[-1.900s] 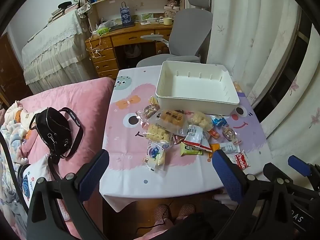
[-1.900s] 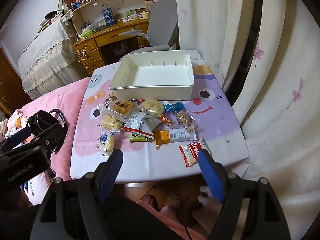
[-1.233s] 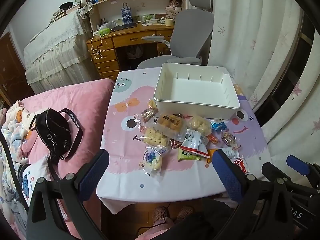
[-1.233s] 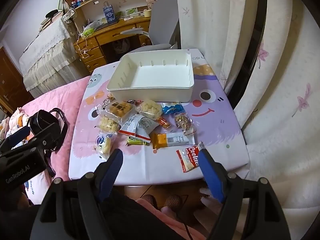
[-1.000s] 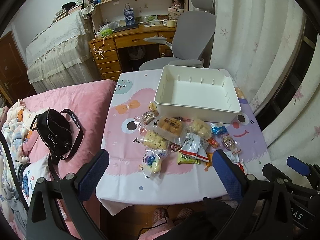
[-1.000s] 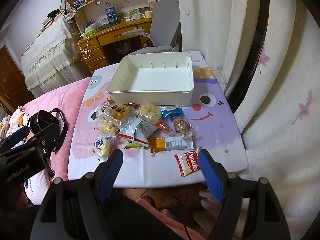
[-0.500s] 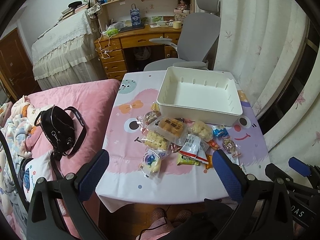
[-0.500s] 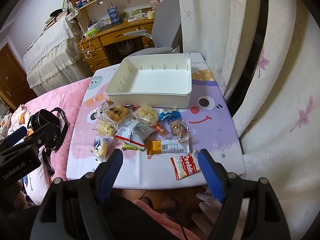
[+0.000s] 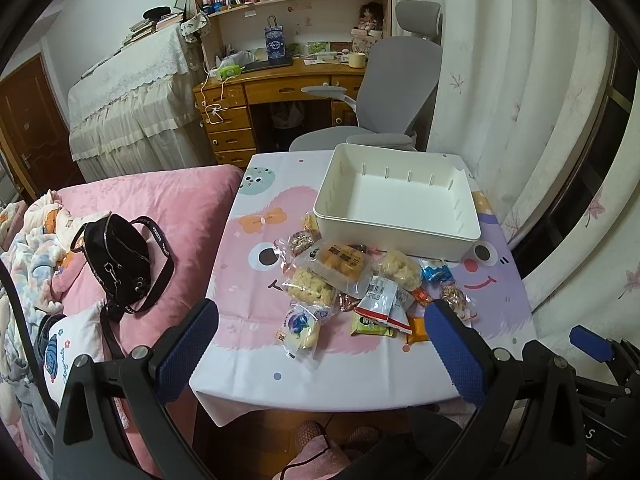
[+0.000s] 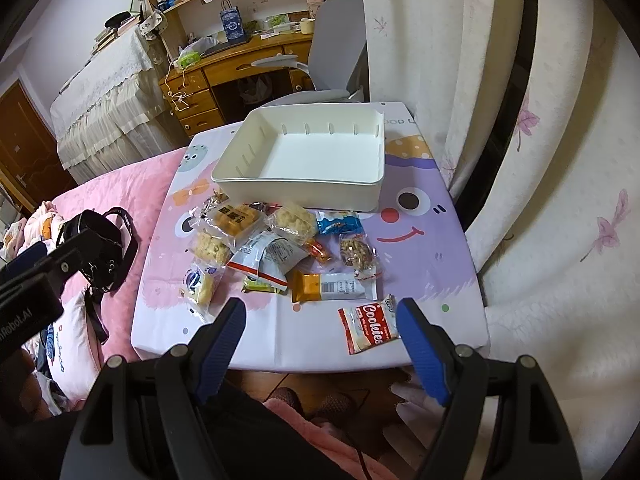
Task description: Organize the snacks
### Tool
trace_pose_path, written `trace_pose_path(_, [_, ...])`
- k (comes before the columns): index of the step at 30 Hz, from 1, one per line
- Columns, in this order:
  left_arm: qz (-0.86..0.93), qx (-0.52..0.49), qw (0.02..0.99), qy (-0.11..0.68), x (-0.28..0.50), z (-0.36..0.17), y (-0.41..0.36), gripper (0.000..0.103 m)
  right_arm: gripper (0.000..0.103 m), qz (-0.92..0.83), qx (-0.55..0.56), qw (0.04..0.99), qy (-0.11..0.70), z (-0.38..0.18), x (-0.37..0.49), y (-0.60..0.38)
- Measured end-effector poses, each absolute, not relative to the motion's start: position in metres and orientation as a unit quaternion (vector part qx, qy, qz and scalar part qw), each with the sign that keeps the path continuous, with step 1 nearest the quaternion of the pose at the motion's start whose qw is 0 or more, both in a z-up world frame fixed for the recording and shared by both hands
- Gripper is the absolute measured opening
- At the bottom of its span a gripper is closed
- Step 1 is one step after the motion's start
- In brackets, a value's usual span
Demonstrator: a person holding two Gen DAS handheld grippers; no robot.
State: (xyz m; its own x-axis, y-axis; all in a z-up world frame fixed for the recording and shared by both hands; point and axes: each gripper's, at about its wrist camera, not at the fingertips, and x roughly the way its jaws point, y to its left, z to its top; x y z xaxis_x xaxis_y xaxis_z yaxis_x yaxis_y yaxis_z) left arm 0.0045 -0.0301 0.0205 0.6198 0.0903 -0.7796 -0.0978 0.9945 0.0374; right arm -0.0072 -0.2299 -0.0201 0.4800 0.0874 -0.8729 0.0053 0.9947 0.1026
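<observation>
Several wrapped snacks lie in a heap (image 9: 360, 280) (image 10: 276, 240) on a small table with a cartoon cloth (image 9: 248, 320) (image 10: 440, 264). Behind the heap stands an empty white bin (image 9: 400, 232) (image 10: 304, 188). A red Cookies pack (image 10: 370, 328) lies nearest the front edge, an orange bar (image 10: 332, 286) just behind it. My left gripper (image 9: 320, 344) hovers open over the front of the table, nothing between its blue fingers. My right gripper (image 10: 320, 340) is open too, above the front edge, with the Cookies pack just inside its right finger (image 10: 420, 348).
A pink bed (image 9: 160, 208) with a black bag (image 9: 116, 260) adjoins the table on the left. A grey office chair (image 9: 396, 92) and a wooden desk (image 9: 272, 88) stand behind it. White curtains (image 10: 560, 200) hang close on the right. A person's legs show below.
Both views have pulled back and tilted up a little, so the table sits lower in frame and more of the room shows. Snacks and bin have not moved. Both grippers stay open.
</observation>
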Motion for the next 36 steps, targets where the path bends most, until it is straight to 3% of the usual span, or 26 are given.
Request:
trace_pose_path(18, [0.074, 0.013, 0.916, 0.393, -0.007, 0.03, -0.035, 0.102, 0.078, -0.004, 0.064, 0.863, 0.501, -0.026, -0.008, -0.249])
trace_pose_path(36, [0.011, -0.014, 0.844, 0.536, 0.049, -0.075, 0.025, 0.102, 0.078, -0.056, 0.068, 0.851, 0.518, -0.099, 0.013, -0.276])
